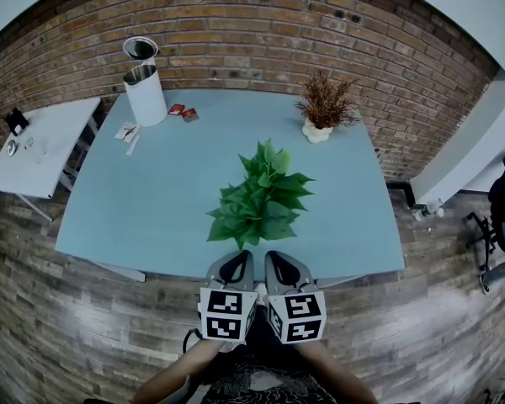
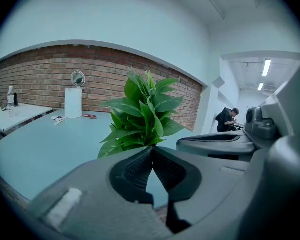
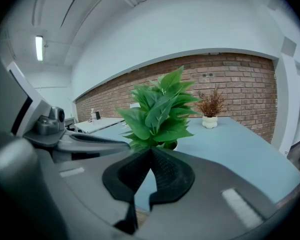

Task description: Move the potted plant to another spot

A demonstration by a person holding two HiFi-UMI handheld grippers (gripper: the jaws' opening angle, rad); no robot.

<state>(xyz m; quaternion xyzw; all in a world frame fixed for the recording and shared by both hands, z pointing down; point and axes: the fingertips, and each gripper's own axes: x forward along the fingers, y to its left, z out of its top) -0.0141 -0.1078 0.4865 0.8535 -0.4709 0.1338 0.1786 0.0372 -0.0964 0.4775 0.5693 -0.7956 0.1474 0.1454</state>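
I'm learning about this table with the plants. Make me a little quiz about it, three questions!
1. True or false: the green potted plant stands nearer the person than the brown dried plant.
2. What is the right gripper holding? A) a leaf B) the pot C) nothing
3. Fill in: in the head view, the tall white container stands near the table's far ____ corner.
Key: 1 true. 2 C: its fingers are shut with nothing between them, short of the plant. 3 left.
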